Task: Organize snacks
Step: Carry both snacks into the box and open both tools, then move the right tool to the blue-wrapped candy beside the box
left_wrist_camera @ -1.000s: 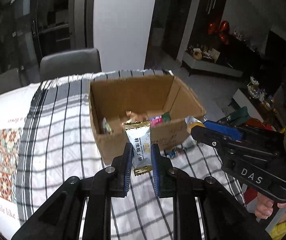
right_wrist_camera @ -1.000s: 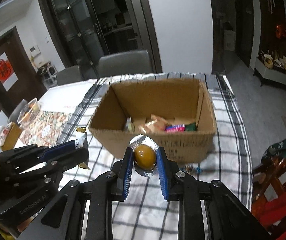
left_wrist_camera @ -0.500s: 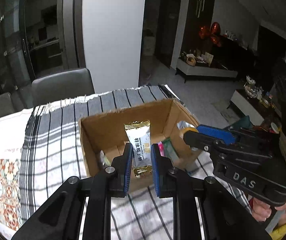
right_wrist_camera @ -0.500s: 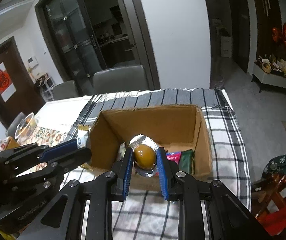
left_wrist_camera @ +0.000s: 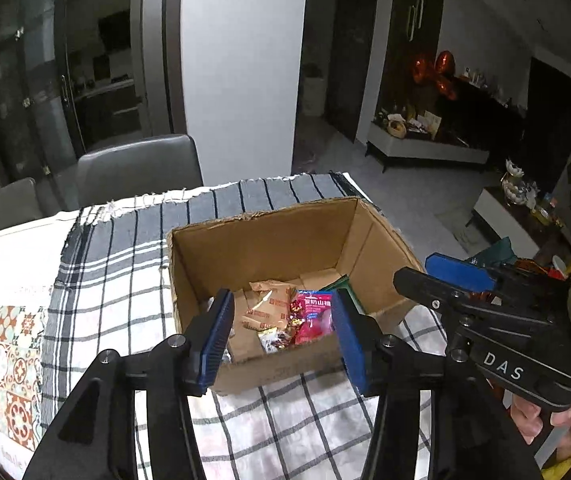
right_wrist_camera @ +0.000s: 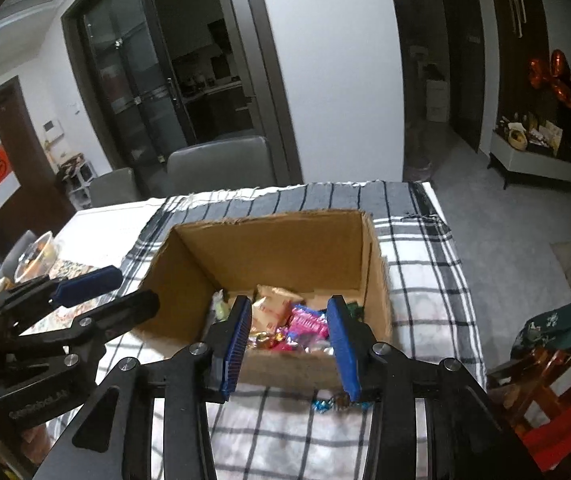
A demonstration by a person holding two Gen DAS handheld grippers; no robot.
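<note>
Snacks point(left_wrist_camera: 285, 316) heaped at the near end of the cardboard box point(left_wrist_camera: 269, 240): tan packets, a pink packet, small foil sweets, a green pack against the right wall. Left gripper point(left_wrist_camera: 281, 328) and right gripper point(right_wrist_camera: 291, 336) both poised over the near rim, fingers point(left_wrist_camera: 215, 336) spread wide on each, nothing held between them. Looks like the drop-off step, just finished, with both tools free for another pick. One wrapped sweet point(right_wrist_camera: 327, 404) loose on the cloth just in front of the box, beside the right tool's fingers point(right_wrist_camera: 343, 344) — probably the next thing to fetch. Calls for lowering toward the cloth, closing on the small crinkly wrapper without catching the fabric, then lifting over the rim. Likely slippery and easy to pinch badly.

Box on a black-and-white checked cloth point(left_wrist_camera: 97, 280) covering the desk point(left_wrist_camera: 9, 248); patterned mat point(left_wrist_camera: 1, 344) at the left edge. Grey chairs point(left_wrist_camera: 137, 168) behind, glass doors, a white pillar, dark cabinets with orange balloons point(left_wrist_camera: 433, 68) further off.
</note>
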